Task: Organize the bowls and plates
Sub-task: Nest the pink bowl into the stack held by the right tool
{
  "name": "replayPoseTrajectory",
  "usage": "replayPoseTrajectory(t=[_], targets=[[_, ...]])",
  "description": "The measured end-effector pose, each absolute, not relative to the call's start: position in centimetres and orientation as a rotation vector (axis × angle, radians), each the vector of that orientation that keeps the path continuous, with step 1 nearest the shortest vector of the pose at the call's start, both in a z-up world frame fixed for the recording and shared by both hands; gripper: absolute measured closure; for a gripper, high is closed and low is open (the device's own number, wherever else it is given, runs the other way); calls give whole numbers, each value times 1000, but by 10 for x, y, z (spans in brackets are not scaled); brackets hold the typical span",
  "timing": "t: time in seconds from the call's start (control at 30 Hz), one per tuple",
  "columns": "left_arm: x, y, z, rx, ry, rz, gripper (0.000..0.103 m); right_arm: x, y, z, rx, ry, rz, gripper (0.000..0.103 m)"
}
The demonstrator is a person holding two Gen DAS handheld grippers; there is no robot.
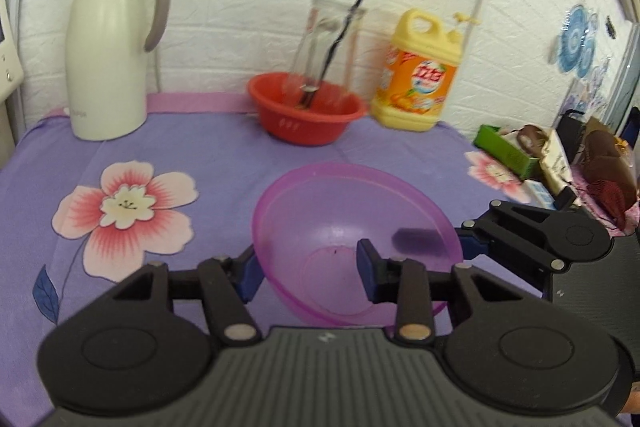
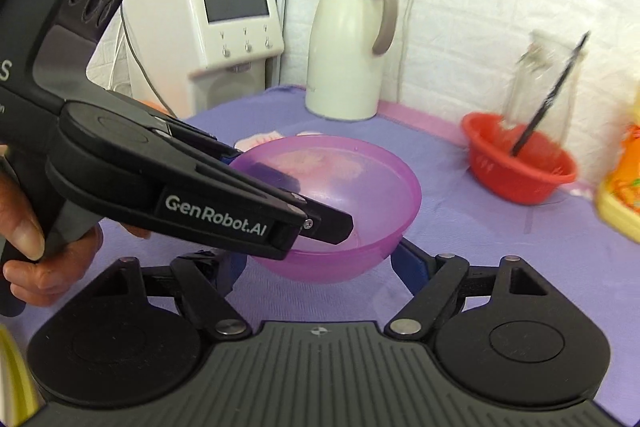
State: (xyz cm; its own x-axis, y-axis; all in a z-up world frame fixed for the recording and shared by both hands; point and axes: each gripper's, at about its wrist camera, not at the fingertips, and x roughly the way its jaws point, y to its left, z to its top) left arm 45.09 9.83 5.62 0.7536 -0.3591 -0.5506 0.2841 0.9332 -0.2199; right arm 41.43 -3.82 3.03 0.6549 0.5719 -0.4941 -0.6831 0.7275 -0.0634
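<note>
both grippers meet at the pink bowl (image 1: 352, 239) on the purple floral cloth (image 1: 160, 155): left gripper (image 1: 308, 269) clamped on its near rim, right gripper (image 2: 316, 263) spread wide around its base.

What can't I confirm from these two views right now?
Right gripper hold: right wrist view, fingertips hidden behind the pink bowl; left wrist view, blurred.
Tall glass in the red bowl: contents smeared by motion blur, both views.
Yellow detergent bottle: right wrist view, cut off by the right edge.
</note>
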Motion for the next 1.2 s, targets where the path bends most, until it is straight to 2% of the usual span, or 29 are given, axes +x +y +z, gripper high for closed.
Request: replayPoseTrajectory(t=[0.3,0.6,0.77,0.97,1.0,1.03,1.07,1.1,1.2], targets=[[343,35,89,-93,607,-443,67,310,-99,62,-198,448,648,0],[238,-18,55,-49,666,-526,67,200,-147,42,-191,503,574,0],[212,-28,33,-24,702,-527,67,174,-156,21,-151,547,569,0],[215,-28,17,-22,725,-520,66,169,-161,4,-117,580,566,0],[215,-27,17,-22,724,-524,58,168,-163,4,-111,581,573,0],[214,-25,19,-28,717,-528,40,167,-163,4,-110,585,575,0],[211,-22,21,-36,703,-525,32,163,-165,5,-108,586,575,0],[209,-19,24,-47,691,-531,27,159,-167,6,-105,589,569,0],[202,-9,34,-68,639,-511,21,147,-178,8,-72,603,556,0]])
